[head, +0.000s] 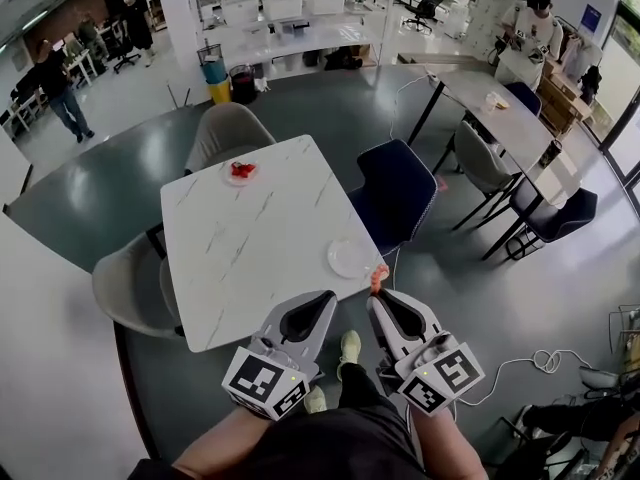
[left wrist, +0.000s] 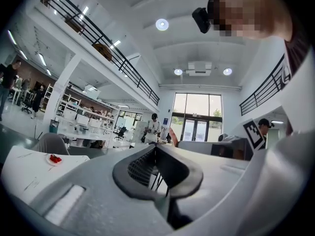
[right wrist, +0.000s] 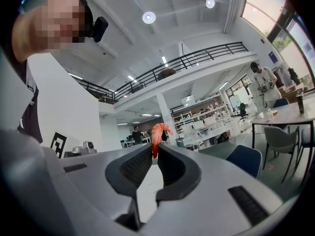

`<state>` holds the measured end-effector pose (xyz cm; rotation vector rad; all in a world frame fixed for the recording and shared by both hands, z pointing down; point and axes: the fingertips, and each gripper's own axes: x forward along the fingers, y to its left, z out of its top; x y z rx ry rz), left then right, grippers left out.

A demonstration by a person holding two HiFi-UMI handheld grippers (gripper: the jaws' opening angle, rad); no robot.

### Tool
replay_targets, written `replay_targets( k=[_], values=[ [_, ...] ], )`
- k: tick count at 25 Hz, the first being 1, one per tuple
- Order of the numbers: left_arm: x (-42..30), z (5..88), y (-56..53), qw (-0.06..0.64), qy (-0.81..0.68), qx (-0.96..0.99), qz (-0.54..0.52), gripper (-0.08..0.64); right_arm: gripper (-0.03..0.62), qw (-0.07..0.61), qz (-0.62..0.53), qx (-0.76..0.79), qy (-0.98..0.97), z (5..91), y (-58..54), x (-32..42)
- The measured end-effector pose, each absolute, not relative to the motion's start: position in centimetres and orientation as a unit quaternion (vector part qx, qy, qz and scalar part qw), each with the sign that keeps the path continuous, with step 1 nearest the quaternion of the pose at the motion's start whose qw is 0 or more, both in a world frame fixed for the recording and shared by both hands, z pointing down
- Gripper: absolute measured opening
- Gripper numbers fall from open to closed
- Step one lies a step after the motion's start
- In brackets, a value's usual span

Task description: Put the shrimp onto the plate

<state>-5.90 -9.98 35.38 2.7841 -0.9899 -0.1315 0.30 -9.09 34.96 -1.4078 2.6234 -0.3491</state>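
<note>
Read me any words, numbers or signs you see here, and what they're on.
No readable words or numbers anywhere.
Left marker cube and right marker cube: black-and-white square patterns only, no letters.
Blue wall sign: too small to read.

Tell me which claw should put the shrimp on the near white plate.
Right. The right claw is shut on the shrimp and hangs just beside the white plate at the near right edge of the table. The left claw is shut with nothing between its jaws.
</note>
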Motion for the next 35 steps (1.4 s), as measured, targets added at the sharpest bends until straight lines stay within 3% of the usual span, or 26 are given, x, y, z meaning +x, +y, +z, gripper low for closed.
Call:
replay_targets(
  k=[13, 24, 35],
  values=[
    [-1.2, 38.3, -22.3, 0.091, -0.370, 0.924, -0.040, 0.008, 0.038, -0.003, -0.137, -0.421, 0.897, 40.9, -23.1, 4.1],
    [2.2, 43.2, -29.6, 0.104, -0.394, 0.913, -0.032, 0.008, 0.038, -0.087, -0.187, -0.402, 0.892, 51.0, -30.1, 7.4],
    [2.1, 48.3, -31.3, 0.132, -0.388, 0.912, -0.001, 0.008, 0.038, -0.219, -0.213, -0.389, 0.869, 63.9, -31.7, 6.8]
  ],
)
